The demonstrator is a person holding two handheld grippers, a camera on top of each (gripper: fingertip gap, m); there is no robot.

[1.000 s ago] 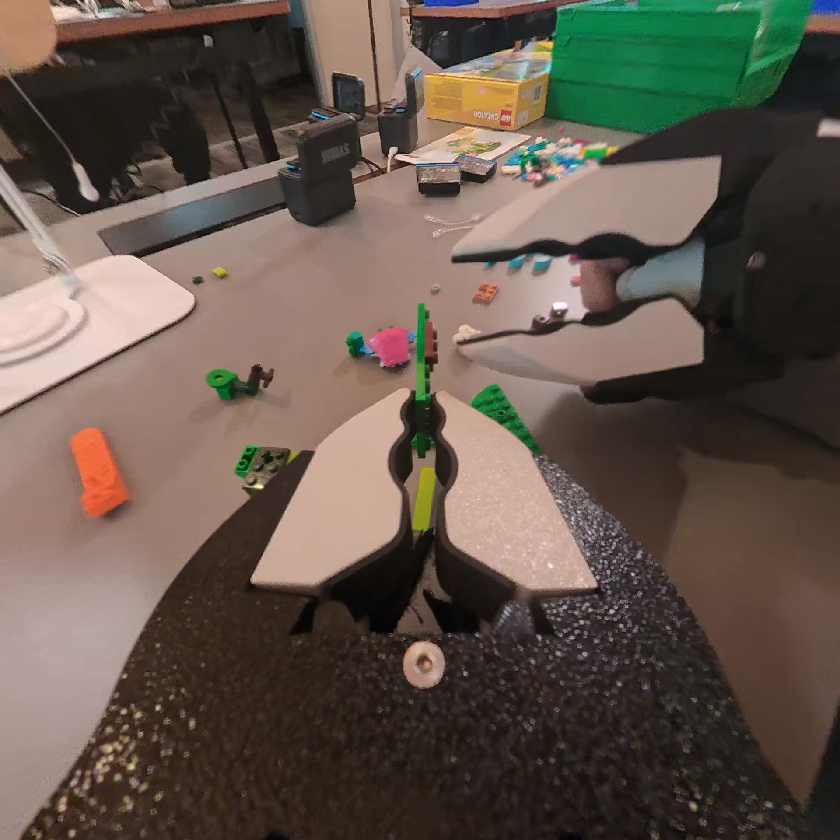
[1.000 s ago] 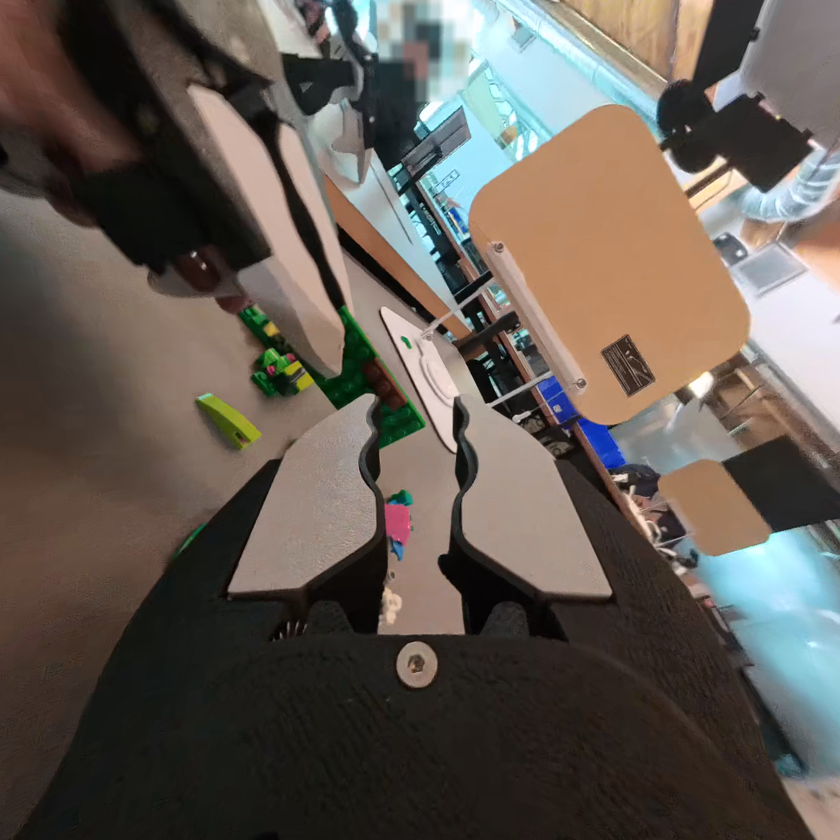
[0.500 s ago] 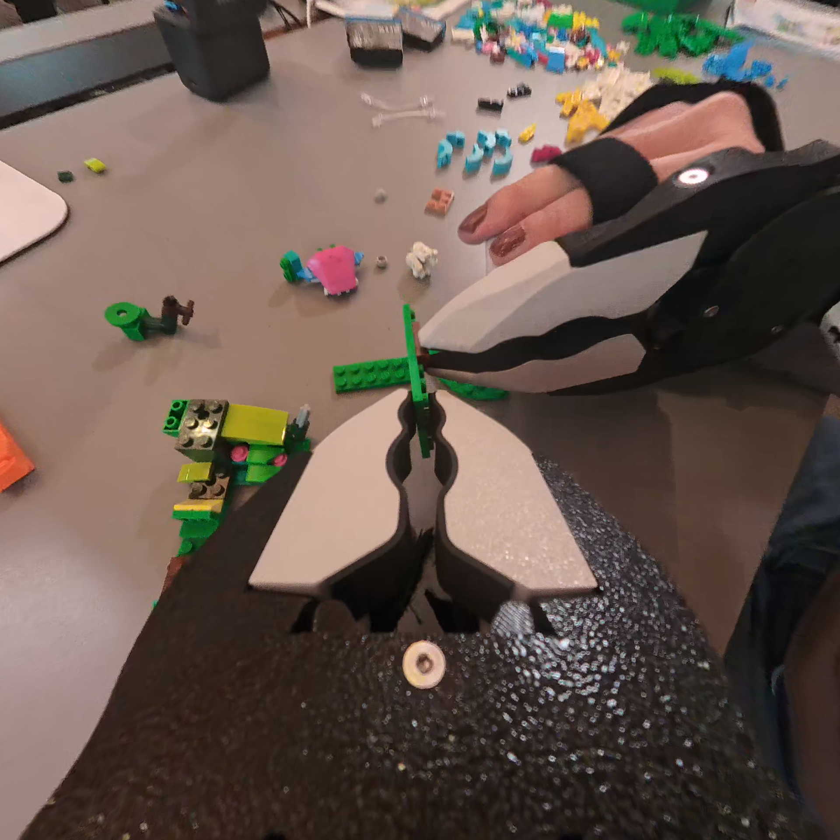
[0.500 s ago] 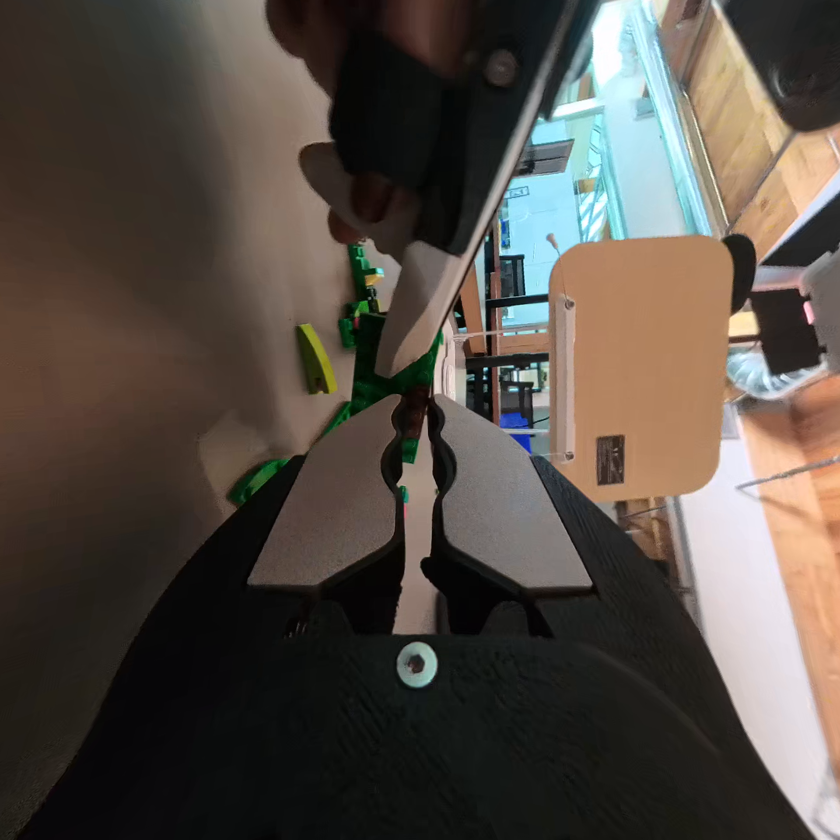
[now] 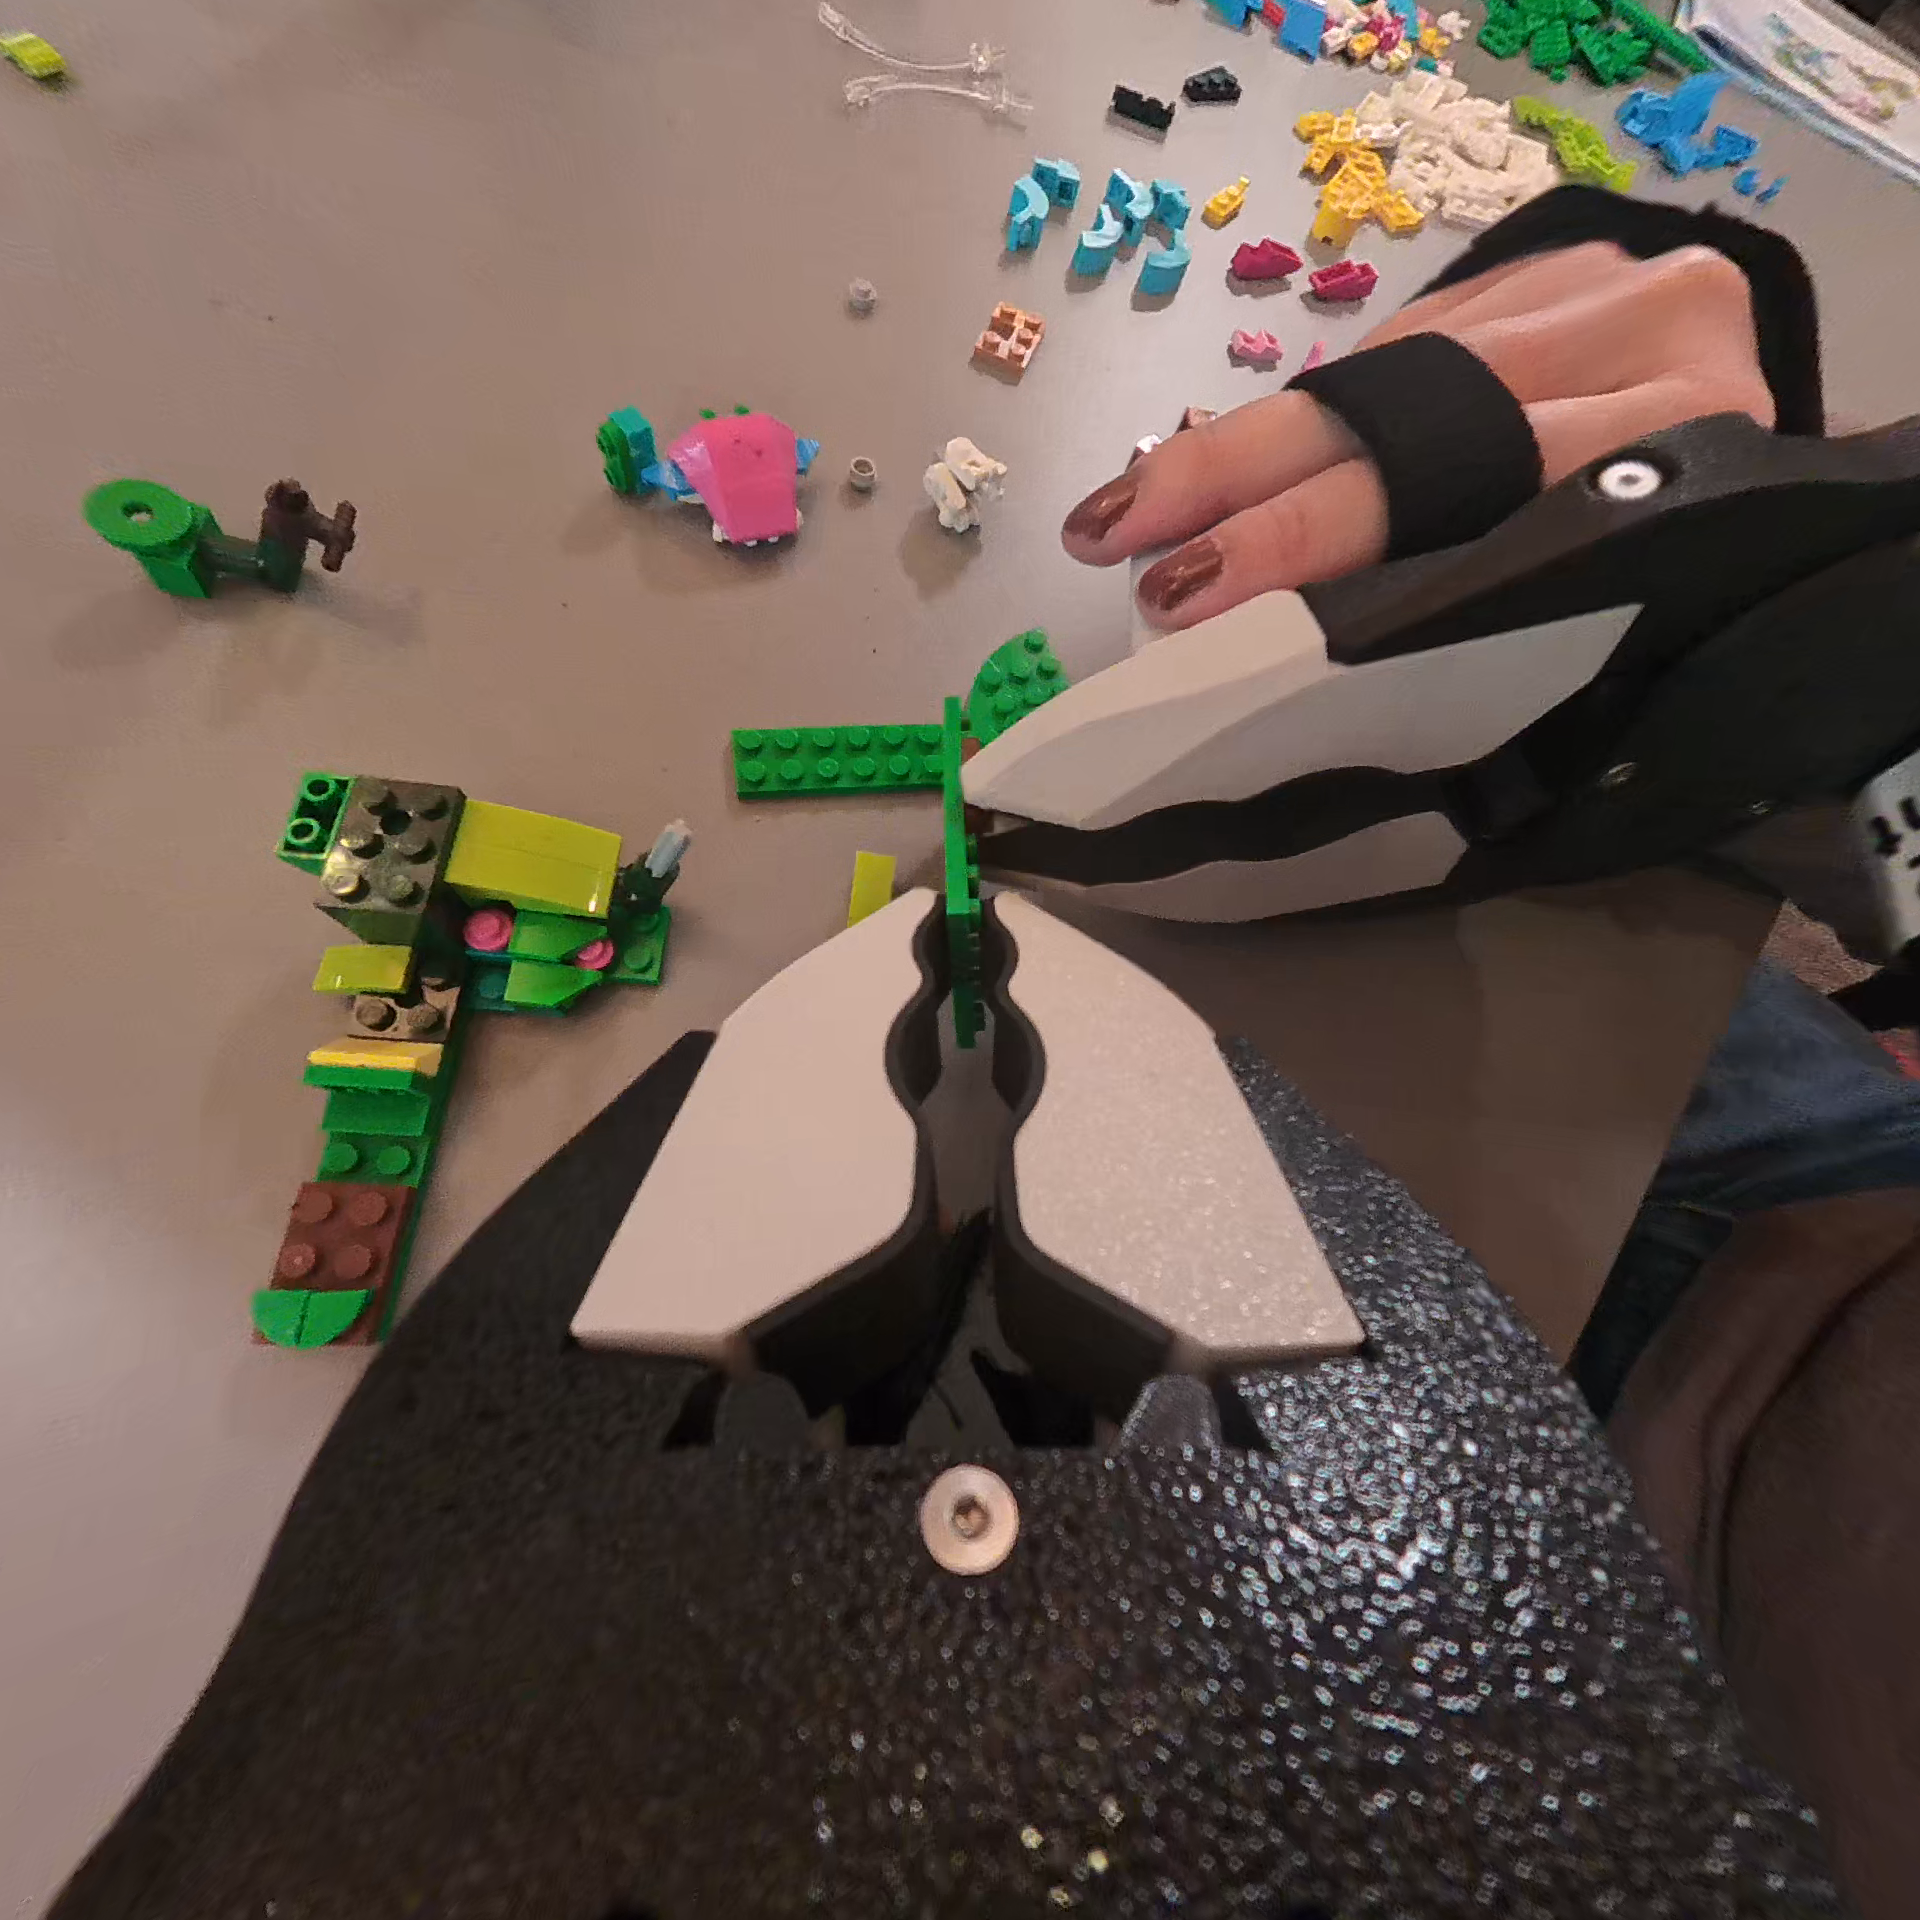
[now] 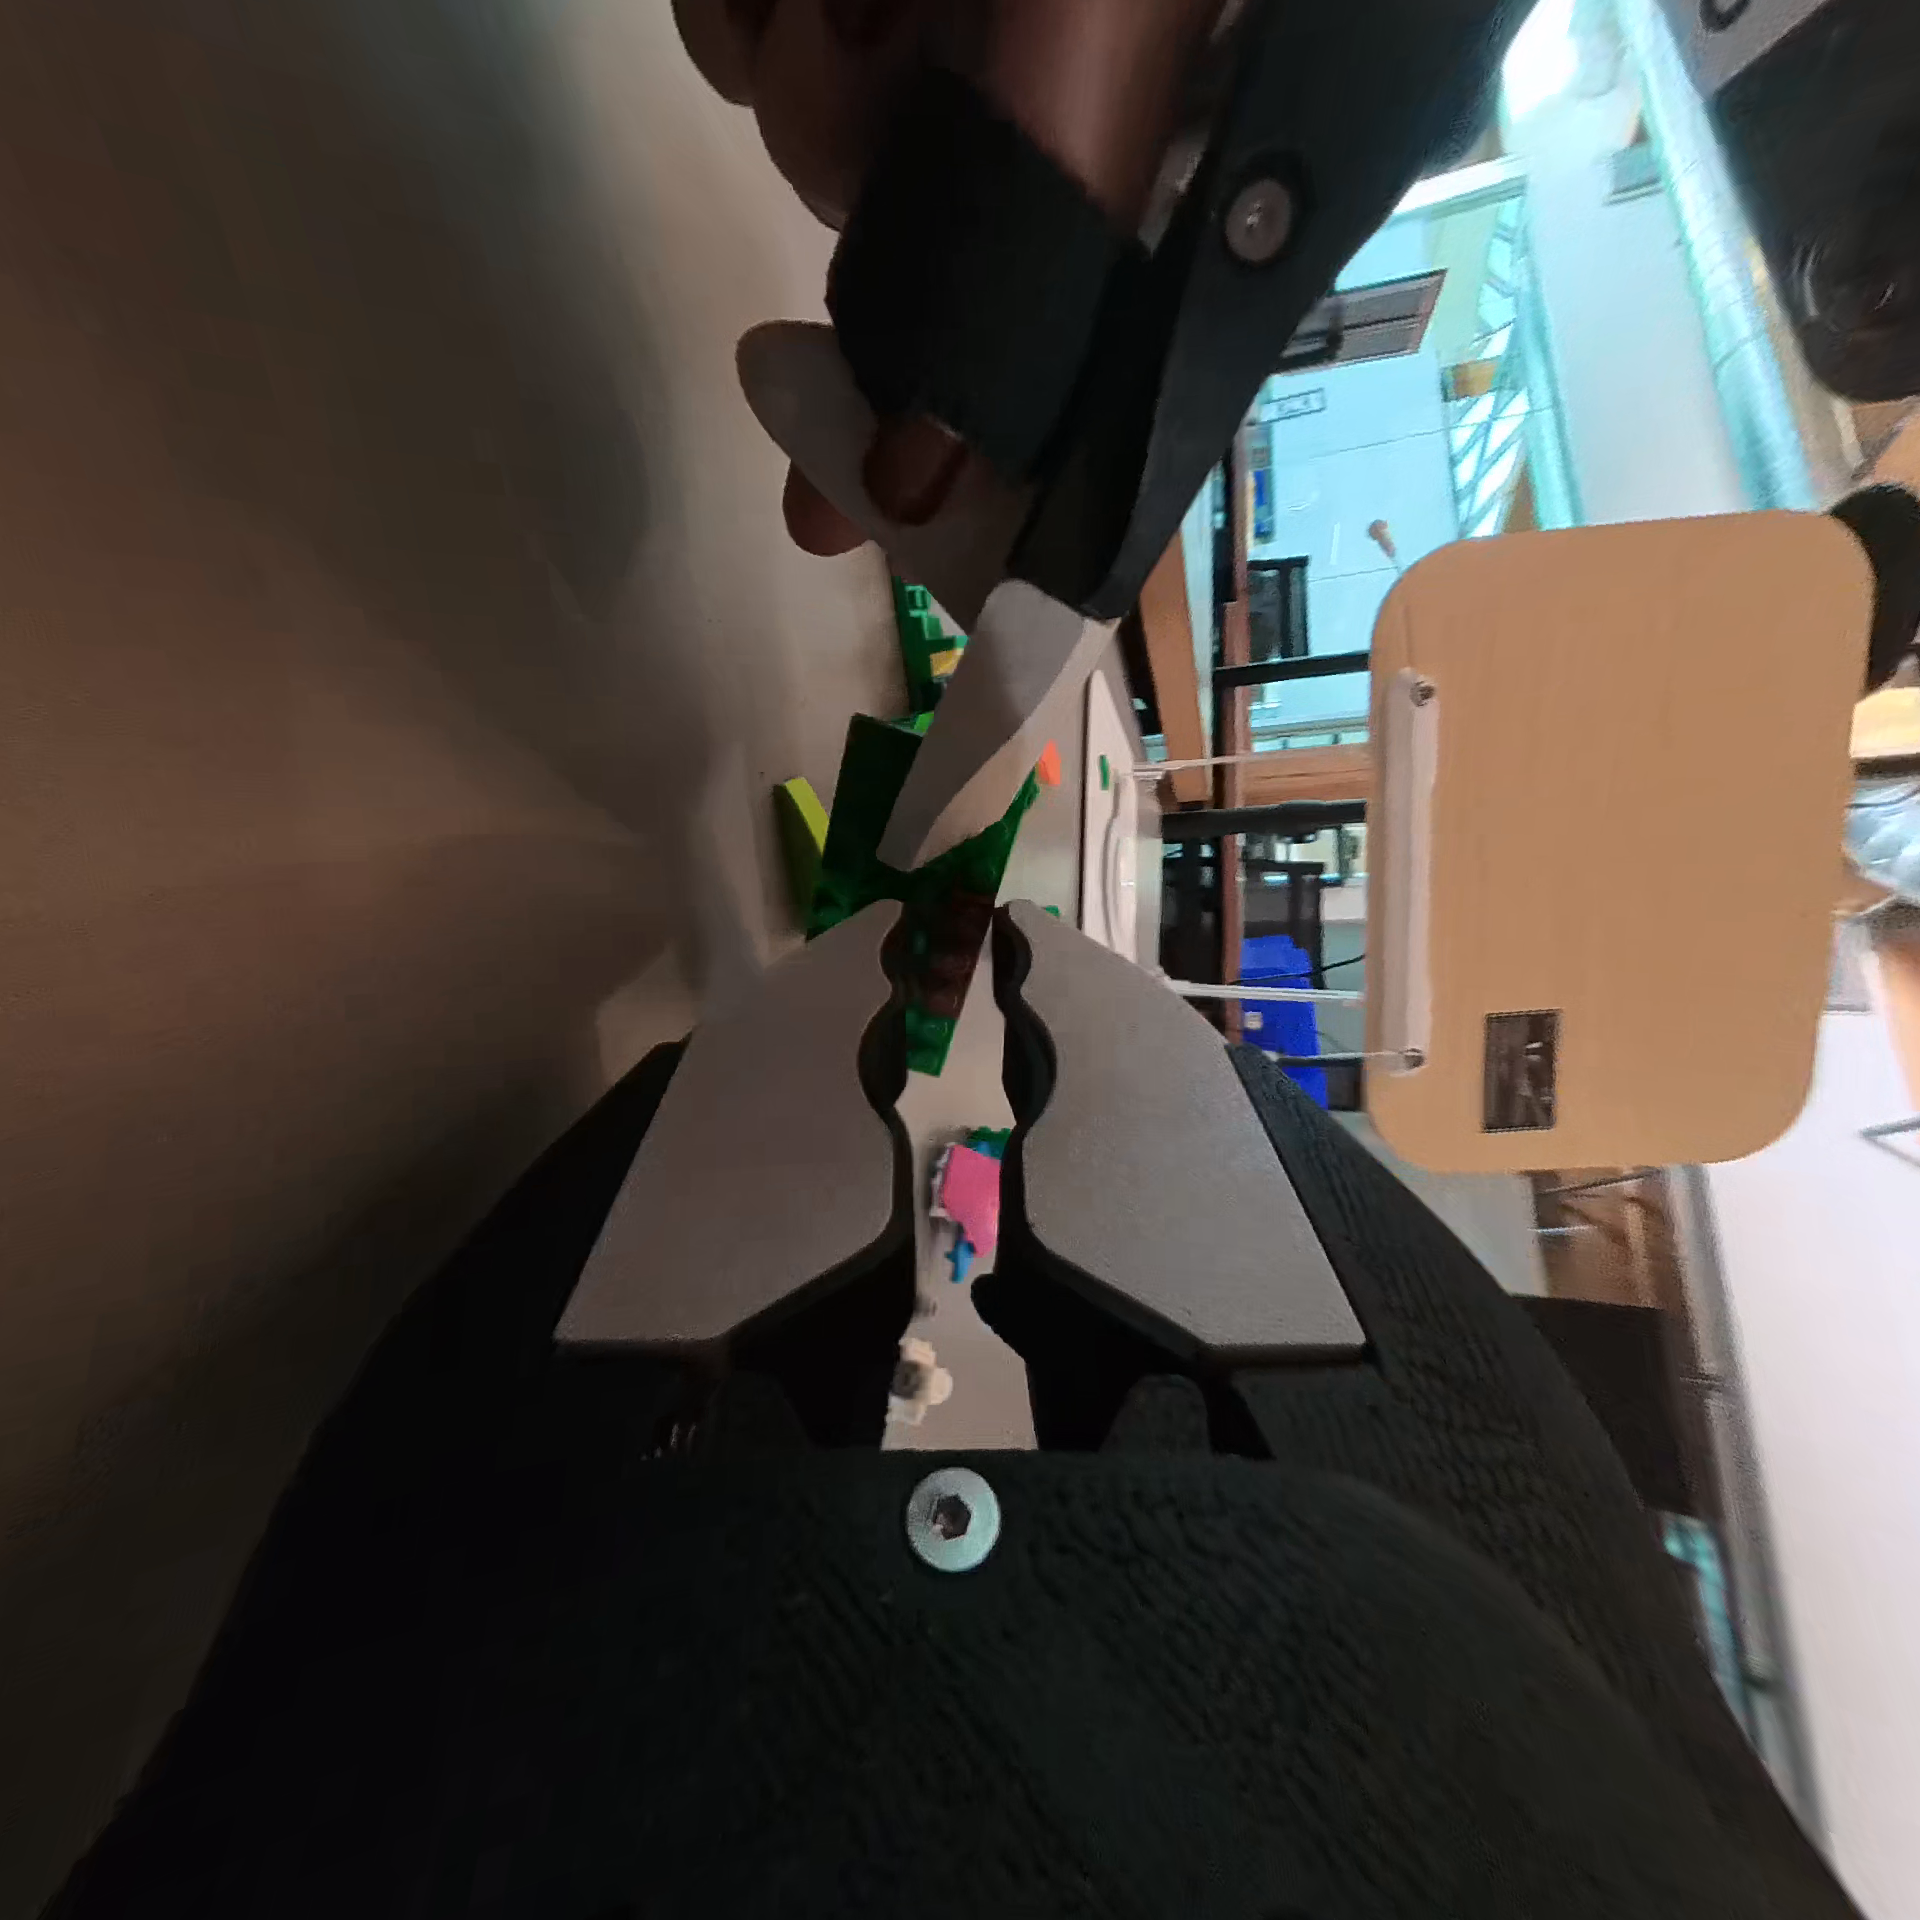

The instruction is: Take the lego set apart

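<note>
The left claw [image 5: 961,914] is pinched tight on a thin green plate [image 5: 958,831], held on edge above the worktop [image 5: 416,260]. The right claw [image 6: 940,914], narrowed to a slim gap, grips the brown brick [image 6: 951,951] on that plate's side.

bench: flat grey matte bench [image 5: 436,312], carries all loose items | panel: rounded tan wooden panel [image 6: 1621,831] on thin white rods, dark label near one corner, standing past bench edge | bin: blue plastic bin [image 6: 1283,997] behind the rods | booklet: printed paper booklet [image 5: 1808,73] at far bench corner
</note>
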